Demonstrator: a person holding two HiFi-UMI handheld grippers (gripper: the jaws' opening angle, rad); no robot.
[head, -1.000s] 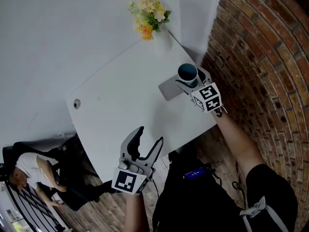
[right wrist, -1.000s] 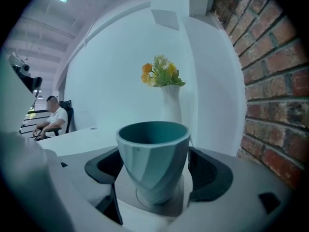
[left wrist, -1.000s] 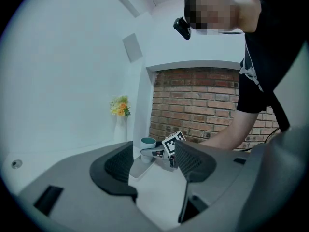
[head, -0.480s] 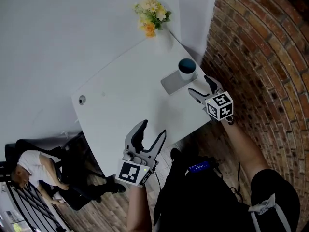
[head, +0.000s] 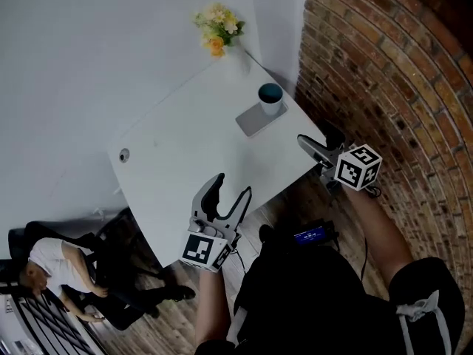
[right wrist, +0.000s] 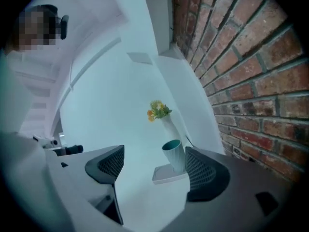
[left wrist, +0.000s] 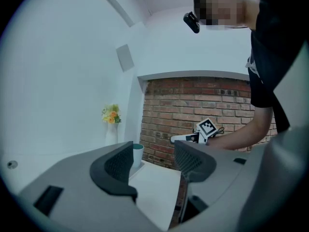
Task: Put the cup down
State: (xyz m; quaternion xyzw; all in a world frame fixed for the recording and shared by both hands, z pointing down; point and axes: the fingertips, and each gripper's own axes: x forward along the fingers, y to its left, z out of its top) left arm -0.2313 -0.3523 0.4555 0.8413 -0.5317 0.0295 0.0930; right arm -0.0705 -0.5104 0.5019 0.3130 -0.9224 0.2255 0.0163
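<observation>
A white cup (head: 270, 97) with a teal inside stands upright on a flat grey pad (head: 251, 121) at the far right corner of the white table (head: 185, 154). My right gripper (head: 318, 140) is open and empty, hanging off the table's right edge, well apart from the cup. In the right gripper view the cup (right wrist: 174, 154) and pad (right wrist: 164, 174) lie ahead of the open jaws (right wrist: 154, 166). My left gripper (head: 230, 191) is open and empty over the table's near edge. In the left gripper view, the cup (left wrist: 138, 153) peeks past the left jaw of the gripper (left wrist: 153, 158).
A white vase of yellow flowers (head: 216, 29) stands at the table's far corner, behind the cup. A brick wall (head: 384, 72) runs close along the right. A small round grommet (head: 124, 154) sits at the table's left. A seated person (head: 52, 261) is at lower left.
My right gripper has let go of the cup and drawn back toward me, off the table's right edge. The cup stays on the pad. The left gripper has barely moved.
</observation>
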